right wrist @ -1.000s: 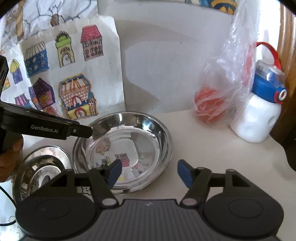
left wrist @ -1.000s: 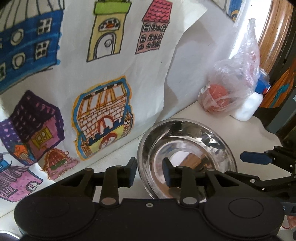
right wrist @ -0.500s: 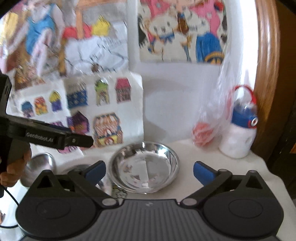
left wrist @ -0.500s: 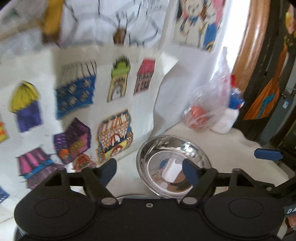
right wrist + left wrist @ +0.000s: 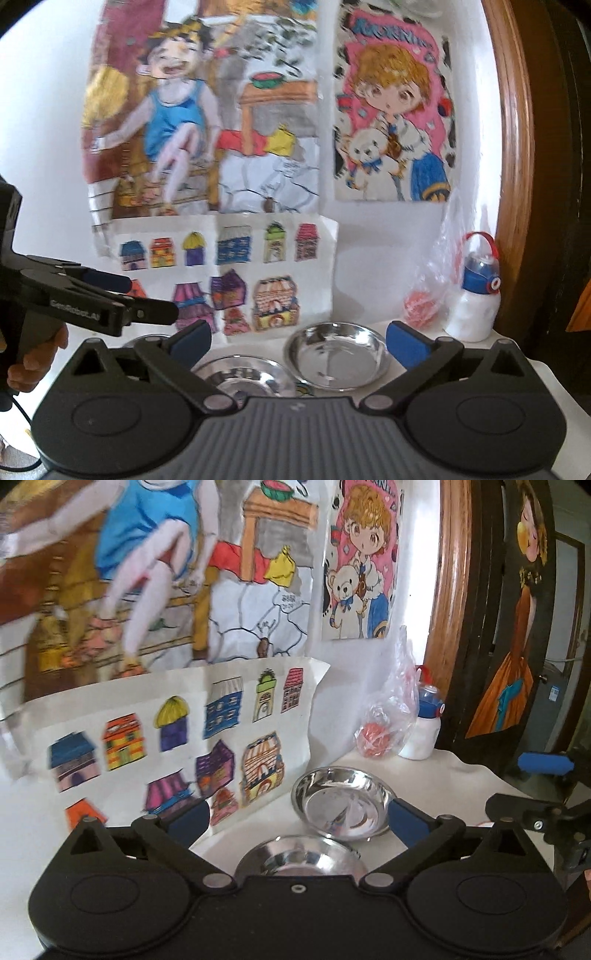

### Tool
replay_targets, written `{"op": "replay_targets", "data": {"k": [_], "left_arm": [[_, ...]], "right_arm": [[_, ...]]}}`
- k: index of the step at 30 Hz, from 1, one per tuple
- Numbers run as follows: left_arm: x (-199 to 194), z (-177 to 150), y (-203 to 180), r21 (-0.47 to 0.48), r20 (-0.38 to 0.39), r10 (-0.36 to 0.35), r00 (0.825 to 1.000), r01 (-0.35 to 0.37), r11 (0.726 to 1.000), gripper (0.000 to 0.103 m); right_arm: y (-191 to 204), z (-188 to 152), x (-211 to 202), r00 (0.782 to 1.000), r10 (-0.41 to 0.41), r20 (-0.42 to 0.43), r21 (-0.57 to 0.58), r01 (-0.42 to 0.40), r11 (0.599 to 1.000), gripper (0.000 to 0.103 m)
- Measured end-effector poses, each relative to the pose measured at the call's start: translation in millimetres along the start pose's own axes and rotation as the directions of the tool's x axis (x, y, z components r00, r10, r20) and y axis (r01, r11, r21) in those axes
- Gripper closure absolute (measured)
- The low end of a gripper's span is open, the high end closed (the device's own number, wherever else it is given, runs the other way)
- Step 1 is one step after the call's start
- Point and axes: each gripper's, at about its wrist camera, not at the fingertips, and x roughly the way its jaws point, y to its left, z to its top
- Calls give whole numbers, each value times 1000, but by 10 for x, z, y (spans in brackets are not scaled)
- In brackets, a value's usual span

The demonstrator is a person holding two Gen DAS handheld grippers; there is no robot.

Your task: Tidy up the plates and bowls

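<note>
Both grippers pulled back & up, jaws just opened wide, empty: left gripper (image 5: 295,818), right gripper (image 5: 297,341). Far shiny round steel bowl (image 5: 337,355) sits alone; prob light, stiff, slippery — pinch rim.

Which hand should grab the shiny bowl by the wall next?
Probably the right hand-held gripper: the steel bowl sits between its open fingers. The left hand-held gripper is open too, but a nearer steel dish lies before it.

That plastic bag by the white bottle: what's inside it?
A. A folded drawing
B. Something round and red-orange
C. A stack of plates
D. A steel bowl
B: the clear plastic bag beside the white bottle shows a round red-orange thing through it.
</note>
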Motion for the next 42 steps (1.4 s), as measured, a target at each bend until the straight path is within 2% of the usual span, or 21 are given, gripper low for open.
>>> {"op": "replay_targets", "data": {"k": [10, 23, 27, 32, 36, 42], "left_arm": [[-346, -305, 152, 55, -1, 53, 999, -53, 997, 1], [-297, -632, 374, 170, -48, 59, 997, -50, 984, 1], [-173, -609, 389, 208, -64, 40, 997, -26, 978, 1], [92, -523, 372, 266, -130, 2, 991, 34, 963, 1], [396, -384, 373, 306, -196, -23, 980, 84, 948, 1], [950, -169, 448, 297, -281, -49, 958, 135, 945, 1]], "right_arm": [[367, -320, -175, 1000, 13, 10, 29, -13, 1000, 0], [471, -869, -102, 995, -44, -93, 131, 56, 990, 0], [451, -1006, 14, 987, -45, -151, 164, 70, 984, 0], [426, -1089, 198, 978, -35, -207, 192, 76, 978, 0], [377, -1088, 403, 973, -23, -231, 221, 75, 972, 0], [257, -1091, 714, 965, 17, -262, 298, 65, 952, 0]]}}
